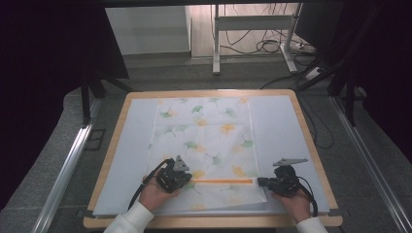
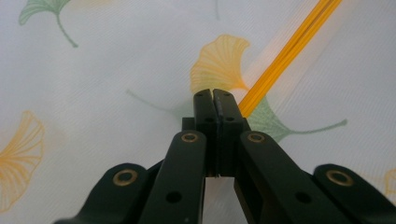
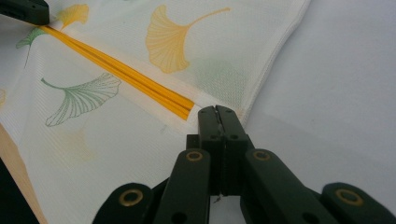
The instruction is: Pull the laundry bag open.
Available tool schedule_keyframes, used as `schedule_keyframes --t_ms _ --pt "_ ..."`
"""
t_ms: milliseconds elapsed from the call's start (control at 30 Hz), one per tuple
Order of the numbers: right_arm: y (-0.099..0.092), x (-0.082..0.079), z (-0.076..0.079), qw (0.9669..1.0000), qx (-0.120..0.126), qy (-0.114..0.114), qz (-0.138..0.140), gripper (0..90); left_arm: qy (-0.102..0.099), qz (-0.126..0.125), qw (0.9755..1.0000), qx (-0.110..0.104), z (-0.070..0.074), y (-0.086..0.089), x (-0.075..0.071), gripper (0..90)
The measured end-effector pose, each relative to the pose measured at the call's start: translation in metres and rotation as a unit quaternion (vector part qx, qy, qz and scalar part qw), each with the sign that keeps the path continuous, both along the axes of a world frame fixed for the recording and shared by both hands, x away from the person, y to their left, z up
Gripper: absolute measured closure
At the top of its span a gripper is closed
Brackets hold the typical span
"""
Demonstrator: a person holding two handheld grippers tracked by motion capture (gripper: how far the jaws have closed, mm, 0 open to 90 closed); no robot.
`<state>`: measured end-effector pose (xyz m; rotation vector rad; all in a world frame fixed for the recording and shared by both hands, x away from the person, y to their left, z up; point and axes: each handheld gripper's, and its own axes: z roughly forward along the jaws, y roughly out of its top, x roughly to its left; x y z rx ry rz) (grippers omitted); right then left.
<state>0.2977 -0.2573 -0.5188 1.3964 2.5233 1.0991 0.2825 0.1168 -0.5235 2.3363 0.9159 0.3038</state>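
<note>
A white cloth (image 1: 204, 141) printed with green and orange ginkgo leaves lies flat on the table. A thin orange strip (image 1: 221, 181) runs across its near part. My left gripper (image 1: 187, 180) rests at the strip's left end, jaws pressed together. In the left gripper view the shut tips (image 2: 215, 93) touch the cloth (image 2: 116, 60) beside the strip (image 2: 285, 56). My right gripper (image 1: 260, 182) sits at the strip's right end. Its shut tips (image 3: 216, 109) meet the cloth's side edge next to the strip (image 3: 121, 72). Whether either pinches fabric I cannot tell.
A pale sheet (image 1: 277, 131) covers the wooden table (image 1: 311, 141) under the cloth. Rails run along the floor on both sides. Behind the table stand desk legs (image 1: 216, 43) and loose cables (image 1: 272, 46). The left gripper (image 3: 23, 10) shows at the right gripper view's top left.
</note>
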Motion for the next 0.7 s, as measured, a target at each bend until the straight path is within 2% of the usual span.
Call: schedule_keyframes --t_ms 333,533,700 --pt "0.0 0.0 0.0 1.0 0.0 0.0 0.0 89.8 -0.004 0.008 0.9999 0.007 0.0 0.009 -0.003 90.0" --pt "0.0 0.0 0.0 1.0 0.001 0.0 0.0 89.7 -0.001 0.017 0.9998 0.0 -0.001 0.017 -0.005 90.0" --pt "0.0 0.0 0.0 1.0 0.0 0.0 0.0 89.8 -0.004 0.02 0.9998 0.006 -0.001 0.02 -0.006 90.0"
